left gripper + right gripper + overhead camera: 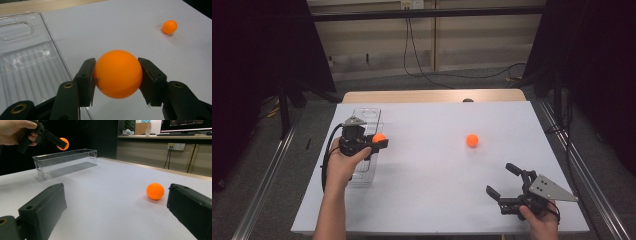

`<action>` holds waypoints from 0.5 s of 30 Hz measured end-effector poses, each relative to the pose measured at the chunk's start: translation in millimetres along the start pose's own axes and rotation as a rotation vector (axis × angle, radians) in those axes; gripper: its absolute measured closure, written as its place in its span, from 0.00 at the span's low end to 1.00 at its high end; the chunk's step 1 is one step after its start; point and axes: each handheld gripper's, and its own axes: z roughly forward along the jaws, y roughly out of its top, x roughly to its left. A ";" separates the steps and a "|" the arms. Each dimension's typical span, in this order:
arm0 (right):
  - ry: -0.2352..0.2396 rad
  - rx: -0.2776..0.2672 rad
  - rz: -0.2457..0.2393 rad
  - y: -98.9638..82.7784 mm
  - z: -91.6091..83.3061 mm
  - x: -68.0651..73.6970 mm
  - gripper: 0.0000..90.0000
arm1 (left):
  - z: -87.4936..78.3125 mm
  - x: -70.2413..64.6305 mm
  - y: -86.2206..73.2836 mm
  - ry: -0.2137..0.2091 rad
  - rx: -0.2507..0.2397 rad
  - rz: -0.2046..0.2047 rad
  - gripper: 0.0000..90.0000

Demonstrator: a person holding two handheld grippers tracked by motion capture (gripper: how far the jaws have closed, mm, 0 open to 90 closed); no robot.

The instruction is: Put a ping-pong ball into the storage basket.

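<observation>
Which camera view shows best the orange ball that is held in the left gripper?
The left gripper view: the held ball is large and sharp there, with both pads pressing its sides. The high view shows it small beside the clear tray. The right gripper view shows it far off, partly covered by a jaw.

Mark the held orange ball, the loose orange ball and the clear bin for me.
held orange ball (pixel 118 73), left gripper view, middle of its front face.
loose orange ball (pixel 472 140), high view, its centre.
clear bin (pixel 43 171), right gripper view, near end wall.
</observation>
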 end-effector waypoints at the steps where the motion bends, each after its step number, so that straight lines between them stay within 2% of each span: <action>1: 0.000 0.000 0.000 0.0 0.0 0.0 0.02 | -0.2 0.4 -0.1 0.001 -0.005 -0.003 0.56; 15: 0.001 0.001 0.000 0.0 0.2 0.3 0.02 | -2.5 7.5 -2.3 0.034 -0.013 -0.016 0.56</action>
